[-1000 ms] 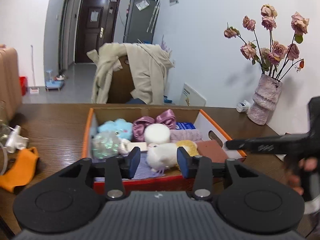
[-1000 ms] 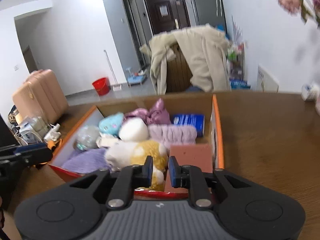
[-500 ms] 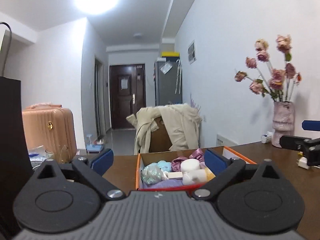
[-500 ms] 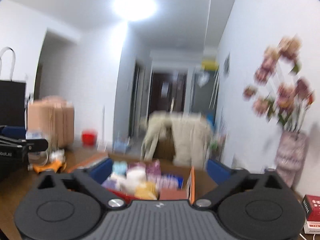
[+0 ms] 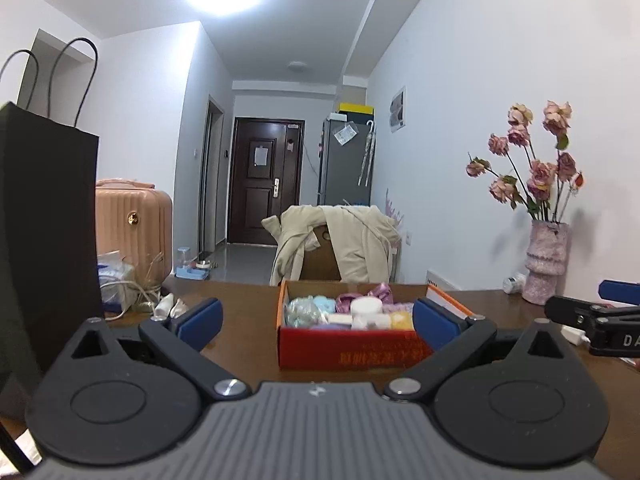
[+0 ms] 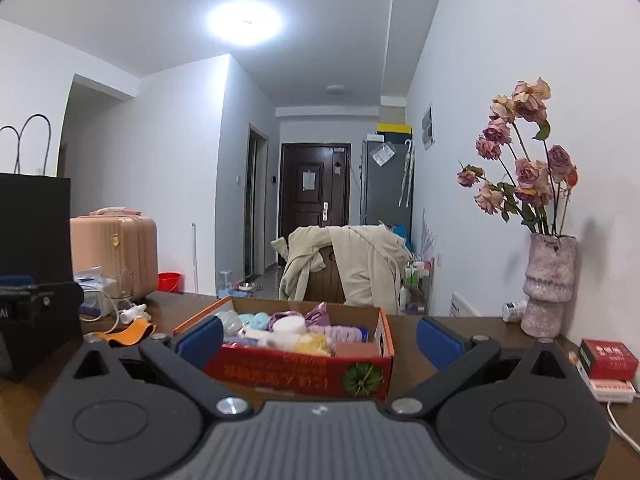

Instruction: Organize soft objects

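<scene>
A red and orange cardboard box (image 5: 348, 350) stands on the brown table, packed with soft items: a white puff (image 5: 366, 306), a yellow plush (image 5: 400, 320), a light blue ball (image 5: 324, 304) and a purple bow (image 5: 380, 292). My left gripper (image 5: 317, 320) sits well back from the box, its jaws opening wide with nothing between them. My right gripper (image 6: 320, 338) is open and empty too, facing the same box (image 6: 300, 368) from the right. An orange cloth (image 6: 132, 332) lies on the table left of the box.
A black paper bag (image 5: 44, 240) stands close on the left, with a pink suitcase (image 5: 134, 232) and tangled cables behind it. A vase of dried roses (image 5: 546, 268) sits at the right wall. A red carton (image 6: 608, 358) and white power strip (image 6: 612, 390) lie at the right.
Both grippers pulled back from over the box and tipped up toward level. Their jaws went from nearly shut to wide open. The box now looks smaller and farther off.
</scene>
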A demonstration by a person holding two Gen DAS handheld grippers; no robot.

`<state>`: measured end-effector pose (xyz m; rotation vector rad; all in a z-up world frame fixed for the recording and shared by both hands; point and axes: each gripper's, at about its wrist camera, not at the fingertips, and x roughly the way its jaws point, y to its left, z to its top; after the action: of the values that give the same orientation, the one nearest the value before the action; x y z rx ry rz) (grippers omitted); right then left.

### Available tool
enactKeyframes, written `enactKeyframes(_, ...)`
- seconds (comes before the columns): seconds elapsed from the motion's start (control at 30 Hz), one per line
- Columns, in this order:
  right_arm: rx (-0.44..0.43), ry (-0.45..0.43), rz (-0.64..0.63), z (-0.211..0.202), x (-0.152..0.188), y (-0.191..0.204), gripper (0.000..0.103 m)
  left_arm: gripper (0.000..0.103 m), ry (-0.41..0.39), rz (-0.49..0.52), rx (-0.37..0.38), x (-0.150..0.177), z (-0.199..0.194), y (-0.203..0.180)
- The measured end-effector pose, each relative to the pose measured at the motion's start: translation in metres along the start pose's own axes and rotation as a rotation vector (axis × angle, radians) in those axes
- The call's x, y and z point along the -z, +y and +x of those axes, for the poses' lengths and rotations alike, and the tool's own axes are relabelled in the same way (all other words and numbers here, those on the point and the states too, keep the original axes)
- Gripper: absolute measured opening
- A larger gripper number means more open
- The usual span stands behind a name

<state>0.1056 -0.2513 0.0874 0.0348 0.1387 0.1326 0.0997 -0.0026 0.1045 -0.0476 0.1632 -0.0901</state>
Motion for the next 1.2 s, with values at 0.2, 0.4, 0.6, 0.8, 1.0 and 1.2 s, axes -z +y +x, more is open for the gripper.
enactKeyframes(0.2,-0.046,0.038,-0.024,-0.06,0.018,0.017,0.103,0.103,0.06,0.03,-0.01,0.017,-0.056,-0.009)
enactKeyframes(0.4,-0.054,0.113,0.103,-0.117,0.056,0.023,0.103,0.103,0.057,0.036,-0.031,0.038,-0.109,-0.01)
enactKeyframes(0.6,-0.032,0.139,0.098,-0.116,0.059,0.022,0.103,0.103,0.05,0.029,-0.03,0.039,-0.115,-0.01)
enactKeyframes(0.8,-0.027,0.116,0.09,-0.116,0.053,0.022,0.103,0.103,0.049,0.025,-0.031,0.039,-0.114,-0.007)
enactKeyframes(1.0,-0.039,0.117,0.082,-0.112,0.052,0.025,0.103,0.103,0.049,0.023,-0.033,0.038,-0.114,-0.007)
enactKeyframes(1.2,-0.04,0.122,0.093,-0.112,0.054,0.024,0.103,0.103,0.053,0.03,-0.03,0.039,-0.115,-0.008)
